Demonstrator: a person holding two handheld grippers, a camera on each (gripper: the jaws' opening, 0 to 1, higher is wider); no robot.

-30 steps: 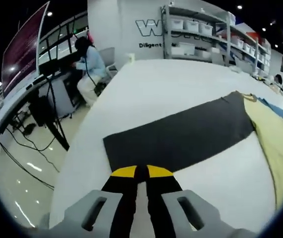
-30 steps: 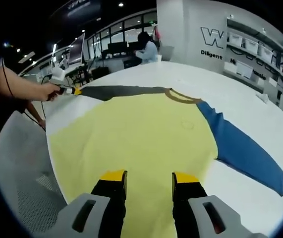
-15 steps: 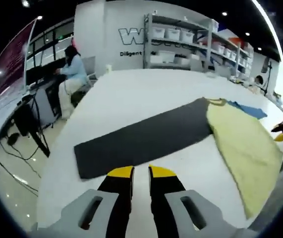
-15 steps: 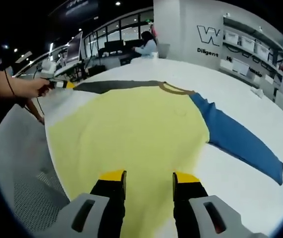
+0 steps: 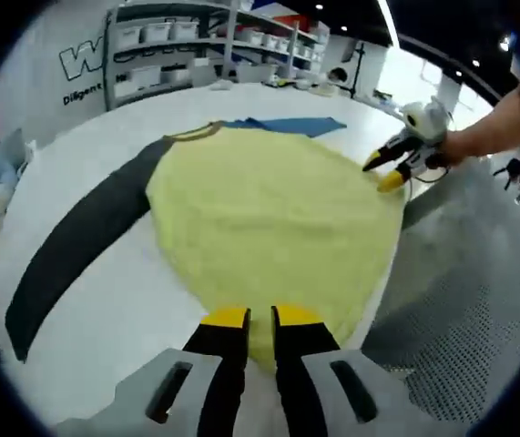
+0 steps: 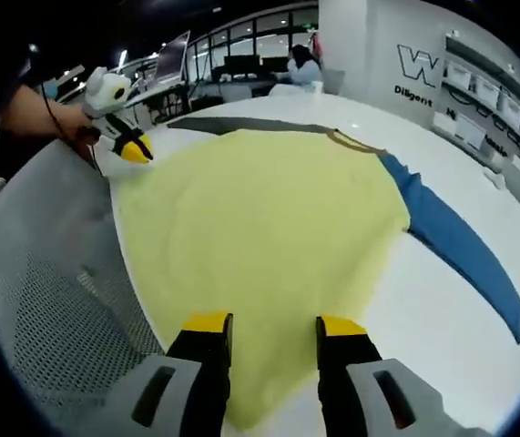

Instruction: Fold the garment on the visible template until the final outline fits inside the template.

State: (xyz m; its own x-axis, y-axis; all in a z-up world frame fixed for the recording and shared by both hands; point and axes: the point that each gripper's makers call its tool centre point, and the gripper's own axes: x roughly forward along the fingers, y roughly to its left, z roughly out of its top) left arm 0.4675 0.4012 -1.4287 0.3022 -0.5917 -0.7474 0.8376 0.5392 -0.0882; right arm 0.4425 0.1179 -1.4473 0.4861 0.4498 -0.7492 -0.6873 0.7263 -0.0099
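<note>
A long-sleeved garment lies flat on the white table (image 5: 114, 300). Its yellow body (image 5: 269, 209) has a dark grey sleeve (image 5: 77, 237), a blue sleeve (image 5: 282, 126) and a brown collar (image 5: 196, 133). My left gripper (image 5: 260, 317) hovers at the near hem, jaws almost together and holding nothing. A hand holds my right gripper (image 5: 382, 171) at the body's right edge. In the right gripper view, my right gripper (image 6: 274, 326) stands open over the yellow body (image 6: 269, 209). The blue sleeve (image 6: 464, 255) runs off right, and the left gripper (image 6: 132, 150) sits at the far left hem corner.
A grey perforated surface (image 5: 460, 300) borders the table on the near side, as the right gripper view also shows (image 6: 59, 309). Shelves with white bins (image 5: 196, 36) line the back wall. A person sits at a desk (image 6: 305, 64) beyond the table.
The left gripper has left the grey sleeve's end and come along the table edge to the yellow hem. Its view has swung right onto the body. The right gripper stays open over the hem.
</note>
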